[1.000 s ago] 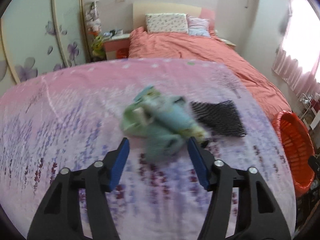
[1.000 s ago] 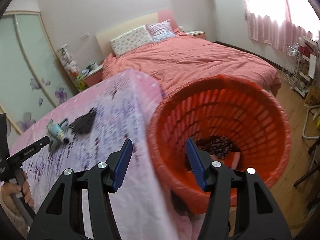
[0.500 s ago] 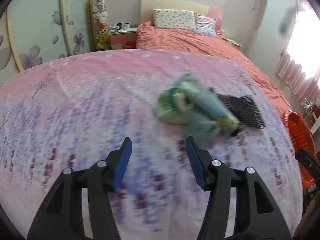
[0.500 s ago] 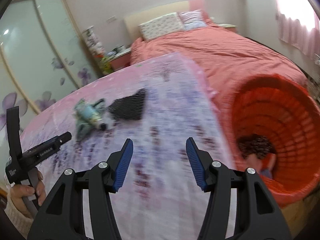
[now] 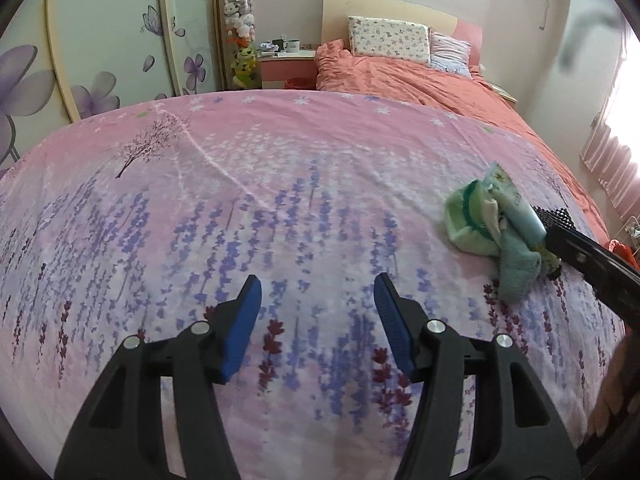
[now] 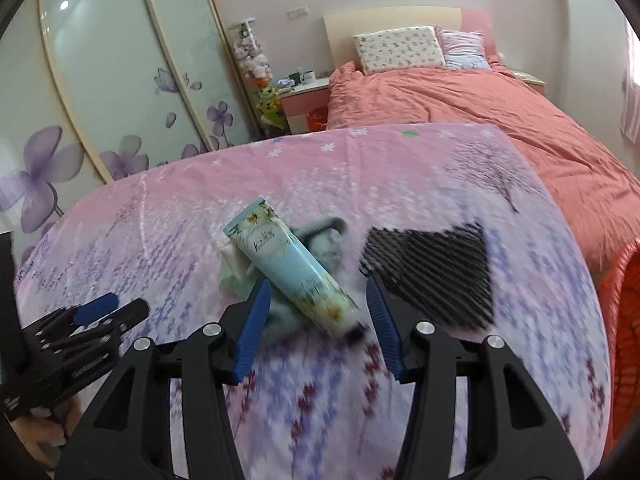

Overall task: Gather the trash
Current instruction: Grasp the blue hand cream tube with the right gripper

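Cloth in pink with purple lavender print covers the table in front of you, and it carries everything the task concerns. Beyond it stands a bed under a coral quilt, with two pillows at the headboard. At the far right edge of the right wrist view you see a slice of the orange basket, beside the table and lower than its top.

On the cloth lies a black mesh piece, flat, just right of a small pile. That pile is a crumpled green cloth with a pale blue tube lying on top of it, the tube's dark cap end pointing toward you.

Your right hand-held gripper is over the pile; its blue jaws are closing, the cap end of the tube lies between them, and the pads do not press on it yet. In the left wrist view its black body reaches in from the right, up to the tube.

Your left hand-held gripper hovers over bare cloth, well left of the pile, with its jaws opening and nothing between them.
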`<control>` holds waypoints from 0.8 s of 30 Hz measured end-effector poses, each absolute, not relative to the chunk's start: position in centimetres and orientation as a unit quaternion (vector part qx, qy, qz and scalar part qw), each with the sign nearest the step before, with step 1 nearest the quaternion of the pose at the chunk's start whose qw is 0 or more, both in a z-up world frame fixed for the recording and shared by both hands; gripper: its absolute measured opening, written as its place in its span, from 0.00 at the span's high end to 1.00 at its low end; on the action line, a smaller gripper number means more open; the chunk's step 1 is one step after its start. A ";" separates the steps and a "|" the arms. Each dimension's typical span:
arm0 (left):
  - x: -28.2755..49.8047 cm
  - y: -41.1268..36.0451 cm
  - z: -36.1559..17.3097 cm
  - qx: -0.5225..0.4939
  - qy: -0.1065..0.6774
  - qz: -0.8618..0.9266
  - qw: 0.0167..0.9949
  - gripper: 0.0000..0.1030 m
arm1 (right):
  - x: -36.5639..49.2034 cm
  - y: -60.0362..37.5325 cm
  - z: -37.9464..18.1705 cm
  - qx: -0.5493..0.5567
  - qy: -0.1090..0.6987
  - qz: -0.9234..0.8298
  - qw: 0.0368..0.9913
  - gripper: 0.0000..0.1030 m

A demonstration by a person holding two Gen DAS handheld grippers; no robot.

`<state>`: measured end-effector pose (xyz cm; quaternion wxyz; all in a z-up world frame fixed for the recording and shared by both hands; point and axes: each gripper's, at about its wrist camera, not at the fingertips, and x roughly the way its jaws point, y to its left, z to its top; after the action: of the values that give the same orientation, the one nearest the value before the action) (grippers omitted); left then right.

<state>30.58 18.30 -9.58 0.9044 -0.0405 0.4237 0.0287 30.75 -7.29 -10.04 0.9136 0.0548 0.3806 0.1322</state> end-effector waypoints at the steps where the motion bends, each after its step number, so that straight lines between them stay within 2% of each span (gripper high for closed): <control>1: 30.6 18.5 -9.6 -0.041 0.424 0.027 0.904 0.43 | 31.1 -7.1 -10.3 0.054 0.386 0.134 0.911 0.51; 11: 31.3 18.9 -10.2 -0.051 0.431 0.014 0.901 0.42 | 32.1 -4.8 -10.5 0.014 0.399 0.128 0.908 0.58; 17: 31.5 17.8 -10.1 -0.056 0.433 0.007 0.899 0.42 | 31.6 -4.8 -10.3 0.007 0.395 0.127 0.910 0.72; 24: 30.7 15.5 -9.5 -0.057 0.428 -0.018 0.902 0.42 | 28.7 -7.5 -9.7 0.032 0.391 0.121 0.912 0.72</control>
<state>30.66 15.52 -9.51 0.9017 -0.0574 0.4282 -0.0183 28.66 -7.55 -9.68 0.9118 0.0324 0.3910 0.1209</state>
